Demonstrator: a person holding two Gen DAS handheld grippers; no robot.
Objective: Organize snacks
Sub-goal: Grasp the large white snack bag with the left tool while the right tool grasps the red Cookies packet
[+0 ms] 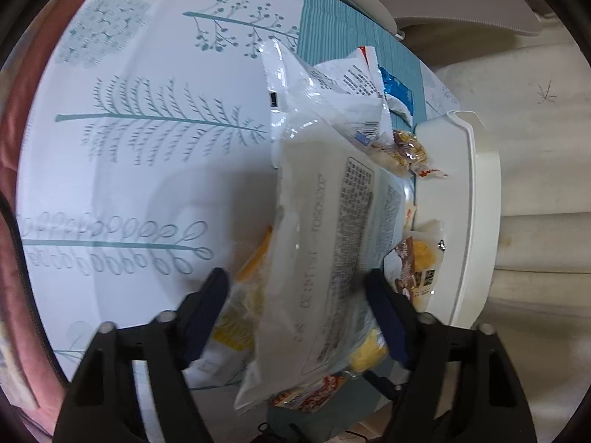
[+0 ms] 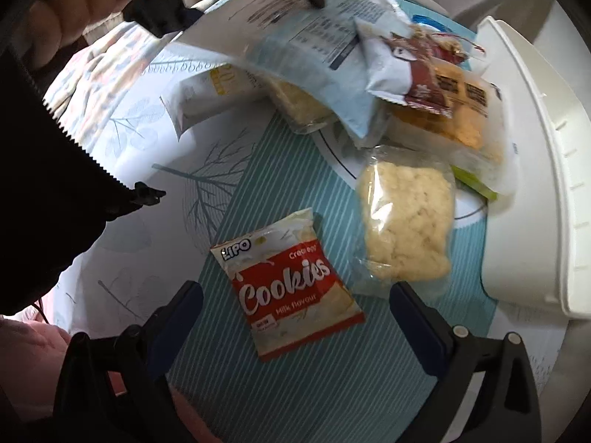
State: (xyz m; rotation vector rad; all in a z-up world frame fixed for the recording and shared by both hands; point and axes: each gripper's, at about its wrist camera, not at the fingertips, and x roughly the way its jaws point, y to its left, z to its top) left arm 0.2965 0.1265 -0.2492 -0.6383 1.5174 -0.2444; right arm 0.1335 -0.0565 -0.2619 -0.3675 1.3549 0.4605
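in the left wrist view, the left gripper [image 1: 295, 317] points down at a pile of snack packets on a tablecloth [image 1: 122, 170] printed with teal plants. a long white packet [image 1: 325, 243] with grey printing lies between its two blue pads, which stand at either long edge; whether they press on it i cannot tell. under that packet sit a yellow-and-white packet [image 1: 236, 317] and a red cookie packet [image 1: 314, 393]. a white bin [image 1: 469, 203] stands at the right, with small wrapped snacks against its wall.

in the right wrist view, the right gripper [image 2: 295, 328] hangs straight over a red and white cookies packet [image 2: 288, 284] lying flat on a teal striped mat [image 2: 258, 184]. its jaws are wide apart, one on each side of the packet, not touching it. just right lies a clear bag of pale crumbly snack [image 2: 406, 217], and beyond it the heap beside the white bin [image 2: 532, 170].
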